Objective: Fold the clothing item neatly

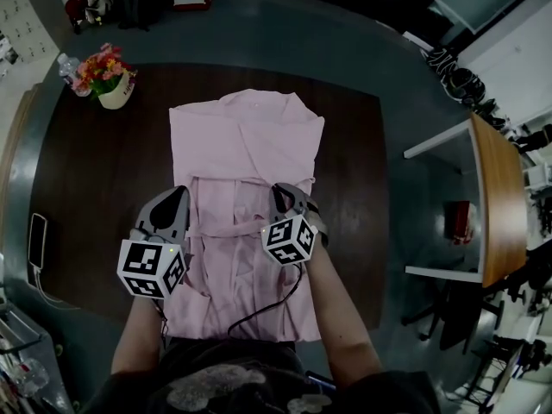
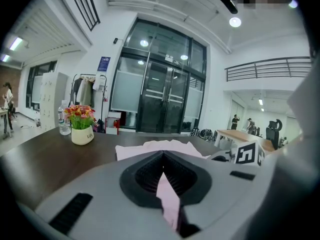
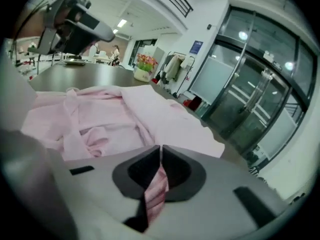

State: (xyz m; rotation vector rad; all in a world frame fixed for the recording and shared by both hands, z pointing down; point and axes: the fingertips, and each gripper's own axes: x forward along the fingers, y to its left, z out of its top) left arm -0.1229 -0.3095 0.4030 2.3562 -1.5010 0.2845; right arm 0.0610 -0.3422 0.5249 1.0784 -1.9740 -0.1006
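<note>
A pink shirt (image 1: 246,145) lies spread on the dark brown table (image 1: 86,188), collar end away from me, lower part bunched near the table's front edge. My left gripper (image 1: 178,197) is shut on a fold of the pink shirt (image 2: 167,196) at its left side. My right gripper (image 1: 283,193) is shut on another fold of the shirt (image 3: 156,191) at its right side. In the right gripper view the shirt (image 3: 100,116) stretches rumpled ahead of the jaws, and the left gripper (image 3: 75,19) shows at the upper left.
A white pot of flowers (image 1: 108,76) and a water bottle (image 1: 67,65) stand at the table's far left corner. A phone (image 1: 36,235) lies near the left edge. A wooden desk (image 1: 496,197) stands to the right, beyond the table.
</note>
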